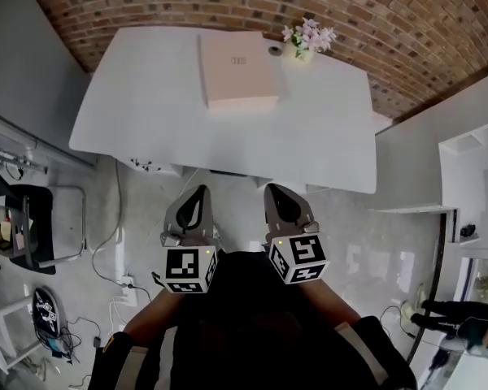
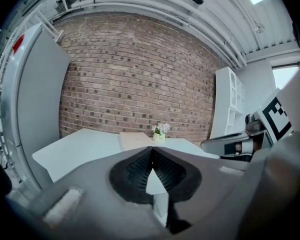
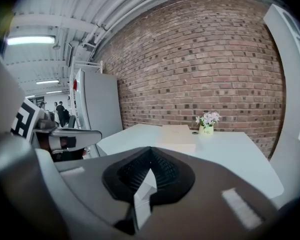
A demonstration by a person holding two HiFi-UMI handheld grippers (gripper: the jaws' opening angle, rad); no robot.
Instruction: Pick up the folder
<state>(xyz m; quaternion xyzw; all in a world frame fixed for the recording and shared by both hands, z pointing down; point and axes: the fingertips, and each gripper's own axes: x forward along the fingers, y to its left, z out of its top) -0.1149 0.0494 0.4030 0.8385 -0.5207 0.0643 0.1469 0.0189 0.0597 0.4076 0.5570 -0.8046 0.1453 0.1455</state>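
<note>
A pale pink folder lies flat on the far half of a white table; it also shows as a folder in the left gripper view and a folder in the right gripper view. My left gripper and right gripper hover side by side over the floor, short of the table's near edge and well apart from the folder. Both point toward the table. The left gripper has its jaws pressed together with nothing between them, and so does the right gripper.
A small vase of pink flowers stands at the table's far right, beside the folder. A brick wall runs behind. A dark chair and floor cables lie left; white shelving stands right.
</note>
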